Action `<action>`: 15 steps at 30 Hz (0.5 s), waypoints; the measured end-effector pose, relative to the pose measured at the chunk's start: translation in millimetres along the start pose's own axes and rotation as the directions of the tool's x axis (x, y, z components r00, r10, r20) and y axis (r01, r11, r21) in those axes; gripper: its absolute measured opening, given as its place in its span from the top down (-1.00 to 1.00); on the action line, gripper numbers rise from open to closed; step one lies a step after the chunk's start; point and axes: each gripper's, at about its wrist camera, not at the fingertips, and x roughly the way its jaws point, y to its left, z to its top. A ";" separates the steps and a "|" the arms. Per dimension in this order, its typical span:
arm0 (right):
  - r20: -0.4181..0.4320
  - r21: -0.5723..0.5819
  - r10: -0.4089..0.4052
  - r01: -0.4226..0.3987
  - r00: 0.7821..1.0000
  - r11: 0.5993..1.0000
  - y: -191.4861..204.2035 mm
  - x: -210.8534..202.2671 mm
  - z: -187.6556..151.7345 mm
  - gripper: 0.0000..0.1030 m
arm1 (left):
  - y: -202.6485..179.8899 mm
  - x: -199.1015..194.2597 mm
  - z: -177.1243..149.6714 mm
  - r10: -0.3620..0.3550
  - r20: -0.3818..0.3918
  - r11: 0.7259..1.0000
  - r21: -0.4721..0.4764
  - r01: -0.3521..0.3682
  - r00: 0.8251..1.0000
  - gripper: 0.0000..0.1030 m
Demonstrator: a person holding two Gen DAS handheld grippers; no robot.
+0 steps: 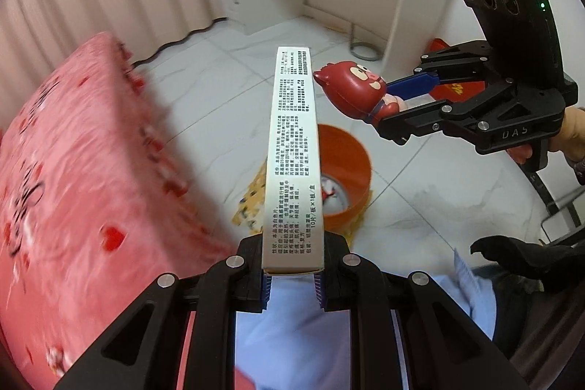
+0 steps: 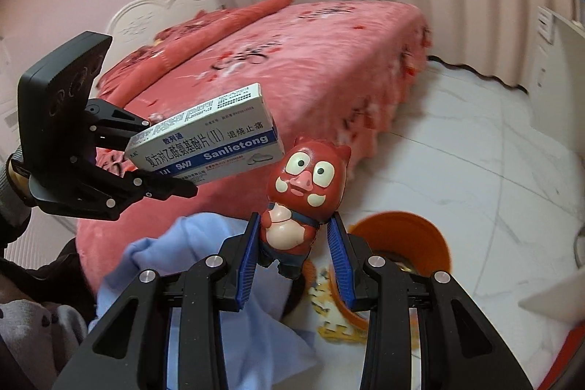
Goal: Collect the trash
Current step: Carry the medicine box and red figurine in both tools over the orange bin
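Two items are held aloft, neither yet deposited. The medicine box (image 1: 292,156) is clamped at its near end in the fully closed left claw (image 1: 292,275). The red pig figurine (image 2: 305,185) is gripped at the body in the narrowly parted right claw (image 2: 297,254). An orange bin (image 1: 345,170) stands on the floor (image 1: 420,207) below, beside the bed (image 2: 310,61). Dropping both is judged outstanding.

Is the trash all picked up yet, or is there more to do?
Not yet. The orange bin on the floor already holds some scraps. In hand: the left tongs grip a white medicine box, and the right tongs grip a red pig toy. Still left: dropping both into the bin. Yellow paper also lies beside it.
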 end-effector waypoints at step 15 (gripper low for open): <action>-0.068 0.159 -0.076 0.086 0.995 0.983 -97.9 22.5 -38.1 0.28 | -9.3 100.0 50.9 -0.119 -0.072 0.992 0.024 0.121 0.990 0.62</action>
